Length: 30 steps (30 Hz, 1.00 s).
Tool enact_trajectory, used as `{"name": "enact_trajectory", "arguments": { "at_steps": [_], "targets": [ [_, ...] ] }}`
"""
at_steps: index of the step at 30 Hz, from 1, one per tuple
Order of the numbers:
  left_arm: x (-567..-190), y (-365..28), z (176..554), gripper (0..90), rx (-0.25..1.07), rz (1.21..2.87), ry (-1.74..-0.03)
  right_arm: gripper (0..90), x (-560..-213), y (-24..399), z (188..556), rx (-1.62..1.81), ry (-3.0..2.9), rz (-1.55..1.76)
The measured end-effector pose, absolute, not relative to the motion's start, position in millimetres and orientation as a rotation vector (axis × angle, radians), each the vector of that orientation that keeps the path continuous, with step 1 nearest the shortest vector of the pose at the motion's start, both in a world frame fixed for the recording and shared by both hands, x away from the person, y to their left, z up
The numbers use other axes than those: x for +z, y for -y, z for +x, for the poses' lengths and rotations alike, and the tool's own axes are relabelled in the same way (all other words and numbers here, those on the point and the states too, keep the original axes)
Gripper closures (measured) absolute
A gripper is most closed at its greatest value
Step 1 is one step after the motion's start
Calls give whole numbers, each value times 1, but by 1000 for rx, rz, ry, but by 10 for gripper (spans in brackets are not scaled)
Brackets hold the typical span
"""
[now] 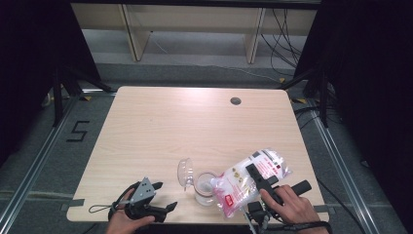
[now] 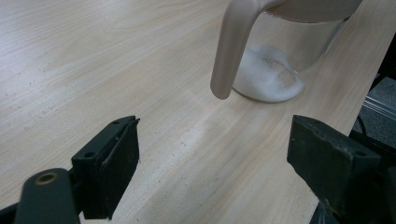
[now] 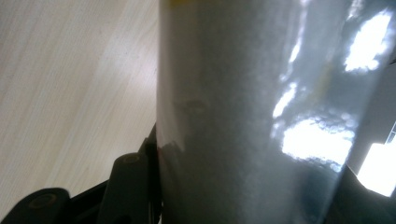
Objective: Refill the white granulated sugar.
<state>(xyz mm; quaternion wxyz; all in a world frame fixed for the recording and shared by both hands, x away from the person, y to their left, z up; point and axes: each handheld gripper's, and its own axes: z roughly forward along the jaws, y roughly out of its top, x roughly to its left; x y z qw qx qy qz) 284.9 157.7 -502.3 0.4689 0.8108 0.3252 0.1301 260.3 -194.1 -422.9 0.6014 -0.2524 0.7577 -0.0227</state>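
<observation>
High view is showing me holding a plastic bag [image 1: 251,181] of white grains in my right gripper [image 1: 256,176], jaws about half open and clamping across the bag's middle. The whole setup is hinging on one thing — the bag's long axis is running from upper right down to lower left, and its low end is hanging right over the mouth of the glass jar [image 1: 206,187]. So the jar is lying just left of my right jaws, touching or nearly touching the bag's bottom corner. Some white stuff is already sitting in the jar's base [image 2: 268,77]. My left gripper [image 1: 157,196] is resting farther left of the jar, jaws wide open and holding nothing — pointing at the jar's handle [image 2: 233,46]. The right hand is clearly the nearer one, so I'm guessing the pour is depending on tipping that low end further.
</observation>
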Motion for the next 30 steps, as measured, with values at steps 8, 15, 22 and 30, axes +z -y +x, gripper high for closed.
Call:
{"name": "enact_trajectory", "arguments": {
  "at_steps": [8,15,22,30],
  "targets": [
    [-502,-158,285,166,316,1987,-810,537,-423,195,258,-73,-1748,-568],
    [-502,-158,285,166,313,1992,-814,537,-421,194,259,-75,-1745,-580],
    [-502,-158,285,166,315,1989,-812,539,-421,194,259,-80,-1743,-581],
    [-502,-158,285,166,317,1991,-807,539,-424,195,259,-70,-1757,-554]
  ]
}}
